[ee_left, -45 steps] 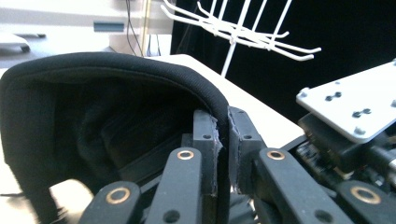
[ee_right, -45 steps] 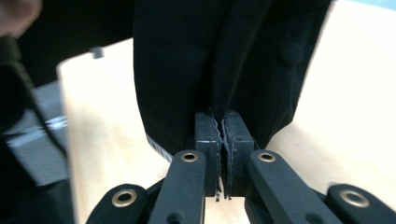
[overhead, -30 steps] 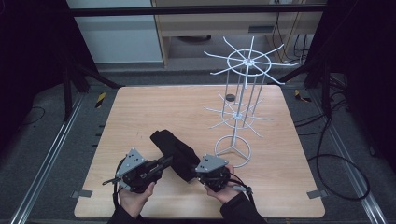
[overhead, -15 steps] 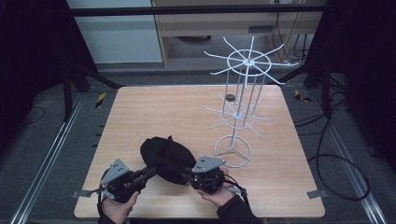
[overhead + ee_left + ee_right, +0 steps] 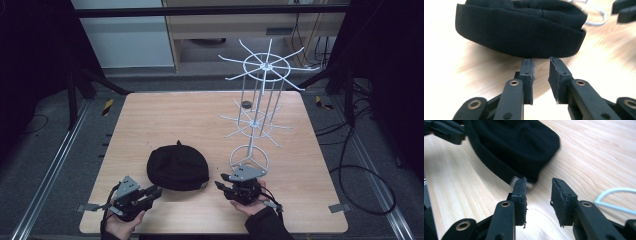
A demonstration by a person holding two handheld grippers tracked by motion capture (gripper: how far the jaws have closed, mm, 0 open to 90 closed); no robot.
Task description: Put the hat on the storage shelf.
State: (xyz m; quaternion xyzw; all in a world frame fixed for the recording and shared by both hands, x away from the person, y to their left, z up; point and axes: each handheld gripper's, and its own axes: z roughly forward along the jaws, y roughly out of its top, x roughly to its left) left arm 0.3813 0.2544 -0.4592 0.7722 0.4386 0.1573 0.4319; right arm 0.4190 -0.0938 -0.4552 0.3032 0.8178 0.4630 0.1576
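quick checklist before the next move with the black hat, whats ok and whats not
1. Black hat lies flat on the table, free of both tongs: ok.
2. Left tongs have just been opening, nothing between the jaws: ok.
3. Right tongs have just been opening, jaws bare, small tag at the hat's rim beside one jaw: ok.
4. White wire rack stands upright, apart from the hat: ok.
5. Rack arms bare: ok.
6. Whether the hat's opening faces down: cannot tell.
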